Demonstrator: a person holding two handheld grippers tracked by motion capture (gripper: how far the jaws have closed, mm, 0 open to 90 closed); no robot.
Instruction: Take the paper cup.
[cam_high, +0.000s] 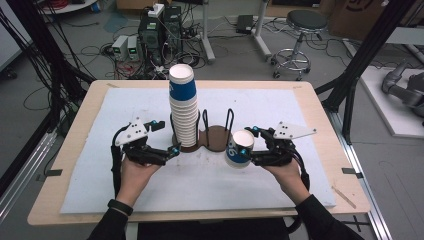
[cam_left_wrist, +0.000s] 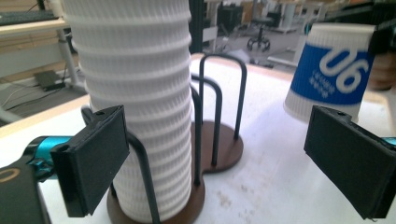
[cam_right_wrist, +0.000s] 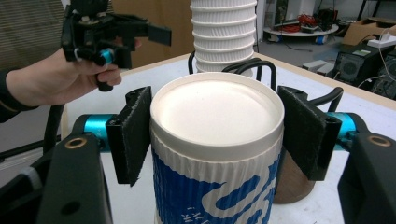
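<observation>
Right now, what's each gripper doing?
Left gripper: open, holding nothing, beside the cup stack.
Right gripper: shut on a single paper cup.

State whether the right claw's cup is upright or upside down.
Upside down: the cup shows its recessed base on top, and its printed number reads inverted.

We log a wooden counter (cam_high: 320, 112) with a white mat (cam_high: 270, 105) covering most of its top. Black tape tabs sit on the counter's left edge (cam_high: 52, 173) and right edge (cam_high: 350, 171). On the grey floor at upper centre we see computer towers (cam_high: 161, 30), with two small grey boxes (cam_high: 126, 47) just left of them and loose cables (cam_high: 95, 50) spread around. A round black stool (cam_high: 306, 22) on a chrome base stands at upper right, and a cardboard box (cam_high: 360, 17) is beside it. A black frame strut (cam_high: 367, 47) slants down the right side. At far right, a grey robot arm (cam_high: 402, 87) lies on a white platform (cam_high: 395, 117).
</observation>
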